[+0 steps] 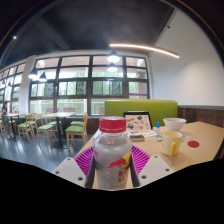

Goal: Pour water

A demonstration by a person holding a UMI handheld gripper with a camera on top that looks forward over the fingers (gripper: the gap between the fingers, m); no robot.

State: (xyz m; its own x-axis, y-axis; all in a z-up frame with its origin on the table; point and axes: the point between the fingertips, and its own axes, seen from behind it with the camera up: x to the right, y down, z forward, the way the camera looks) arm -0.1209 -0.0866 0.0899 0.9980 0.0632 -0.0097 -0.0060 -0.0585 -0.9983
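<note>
Surface: light wooden table [200, 135] | On it: yellow cup [172, 142], white bowl [175, 124], tablet [138, 123], red coaster [193, 144]

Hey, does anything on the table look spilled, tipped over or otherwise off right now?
Nothing stands out. The bottle is upright between the gripper fingers with its red cap on. The cup and bowl beyond sit upright on the table, with no spill visible.

Bottle [112, 152] between the jaws; cup [172, 143] on table [205, 135] beyond
</note>
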